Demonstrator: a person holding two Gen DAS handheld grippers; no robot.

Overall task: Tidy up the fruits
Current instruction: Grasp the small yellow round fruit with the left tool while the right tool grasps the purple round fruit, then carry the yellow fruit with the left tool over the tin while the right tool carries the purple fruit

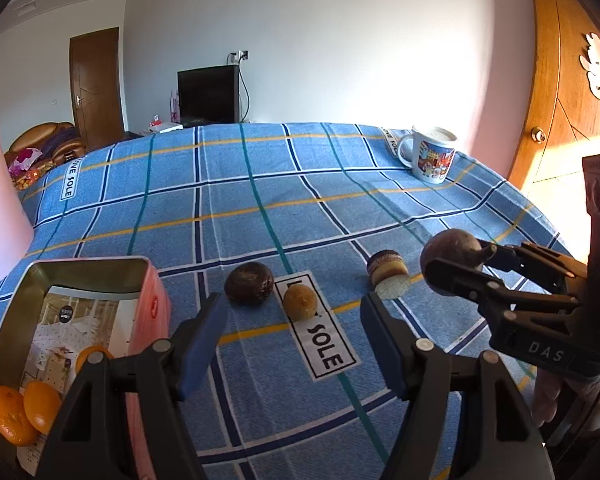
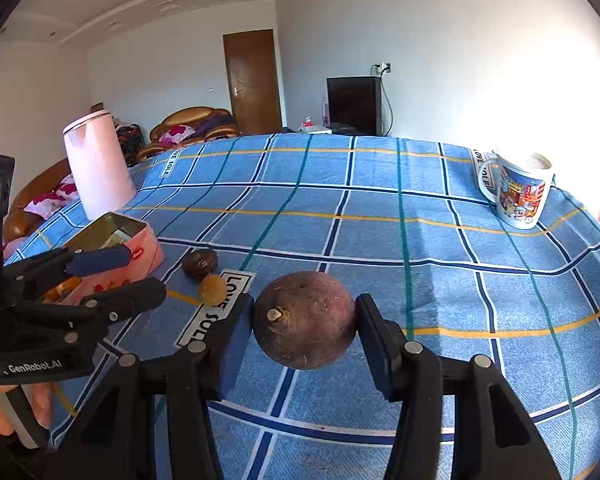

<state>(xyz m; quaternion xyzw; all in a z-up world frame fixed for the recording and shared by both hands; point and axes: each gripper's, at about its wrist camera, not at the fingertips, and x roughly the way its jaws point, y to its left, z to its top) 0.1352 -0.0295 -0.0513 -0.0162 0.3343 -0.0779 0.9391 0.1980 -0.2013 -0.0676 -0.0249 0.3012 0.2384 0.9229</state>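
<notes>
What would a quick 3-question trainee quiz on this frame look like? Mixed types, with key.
1. True or false: the right gripper is shut on the brown round fruit.
2. Which fruit already lies in the pink tin? A) oranges B) bananas C) grapes
3. Fill in: the left gripper is ____ and holds nothing.

Key
1. True. Both pads touch the fruit, which is held above the tablecloth.
2. A. Oranges lie in the tin's near end.
3. Open. It points at the dark fruit and the small yellow fruit lying on the cloth.
</notes>
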